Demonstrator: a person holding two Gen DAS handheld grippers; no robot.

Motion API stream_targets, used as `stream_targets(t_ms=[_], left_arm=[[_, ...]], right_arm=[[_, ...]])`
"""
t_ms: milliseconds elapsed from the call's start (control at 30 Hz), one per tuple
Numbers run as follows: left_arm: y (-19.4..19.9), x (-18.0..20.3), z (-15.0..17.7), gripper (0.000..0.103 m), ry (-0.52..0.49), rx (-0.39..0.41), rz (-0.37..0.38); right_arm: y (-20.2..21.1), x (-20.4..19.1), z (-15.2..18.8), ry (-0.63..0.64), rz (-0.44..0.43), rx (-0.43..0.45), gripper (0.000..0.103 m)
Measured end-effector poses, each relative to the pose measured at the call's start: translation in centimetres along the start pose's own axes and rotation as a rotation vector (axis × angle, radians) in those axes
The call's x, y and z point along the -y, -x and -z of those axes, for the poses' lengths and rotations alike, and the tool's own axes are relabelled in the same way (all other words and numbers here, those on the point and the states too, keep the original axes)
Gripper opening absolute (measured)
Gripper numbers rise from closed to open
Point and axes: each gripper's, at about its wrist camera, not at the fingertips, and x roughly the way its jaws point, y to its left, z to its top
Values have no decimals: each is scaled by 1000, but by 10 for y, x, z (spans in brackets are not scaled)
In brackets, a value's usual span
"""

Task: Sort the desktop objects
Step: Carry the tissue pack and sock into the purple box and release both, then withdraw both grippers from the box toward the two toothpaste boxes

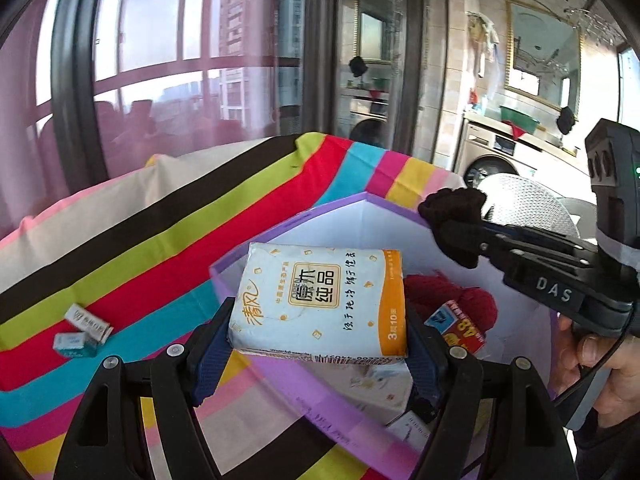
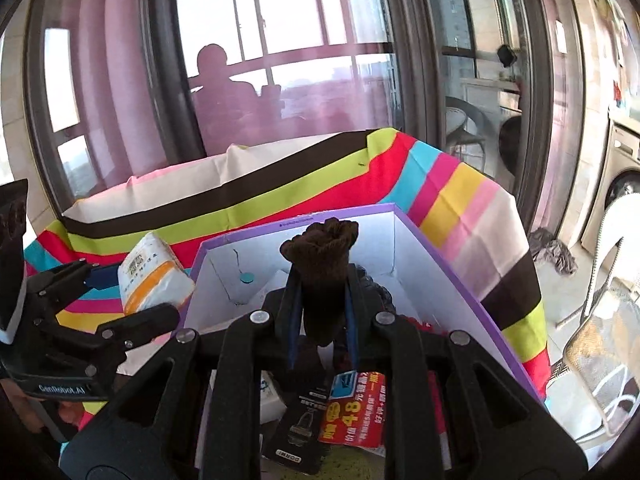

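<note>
left wrist view: the left gripper (image 1: 318,344) was clamped on a tissue pack (image 1: 320,300), one blue pad on each short side, the pack held flat and lifted over the near left rim of the purple box (image 1: 256,240). the box sat on a striped cloth (image 1: 160,232). inside it, to the right, lay something red and knitted (image 1: 452,296) and a red and yellow card (image 1: 460,328). two small packets (image 1: 82,332) lay on the cloth well to the left, still outside the box. the right gripper (image 1: 452,224) reached in from the right, holding a dark brown glove (image 1: 448,208) above the far right rim.

right wrist view: the right gripper (image 2: 322,304) was closed tight on the brown glove (image 2: 324,256), which stood upright between the fingers over the box's open inside (image 2: 380,240). the left gripper (image 2: 132,292) with the tissue pack (image 2: 152,276) showed at the left, just beside the box wall.

judgement: both loads looked to be in the placing step. next move would call for carrying each clear of the rim, lowering, then letting the fingers part. the two packets probably remained to be fetched.
</note>
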Motion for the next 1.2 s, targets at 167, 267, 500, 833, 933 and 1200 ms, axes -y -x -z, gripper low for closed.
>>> stream_targets(t_ms=[167, 267, 500, 833, 933, 1200], left_arm=[[-10, 14, -4, 77, -40, -3, 52], [-15, 21, -4, 80, -70, -13, 58], [-11, 25, -9, 81, -143, -1, 76], [2, 11, -9, 81, -236, 17, 103], [8, -1, -9, 81, -268, 15, 99], [24, -52, -14, 84, -284, -8, 64]], right_arm=[[0, 4, 0, -17, 7, 2, 27], [0, 5, 0, -19, 13, -2, 37], [0, 6, 1, -29, 25, -5, 50], [-1, -2, -2, -24, 68, -17, 69], [-3, -12, -5, -6, 73, -22, 71], [-14, -52, -16, 49, 45, -34, 74]])
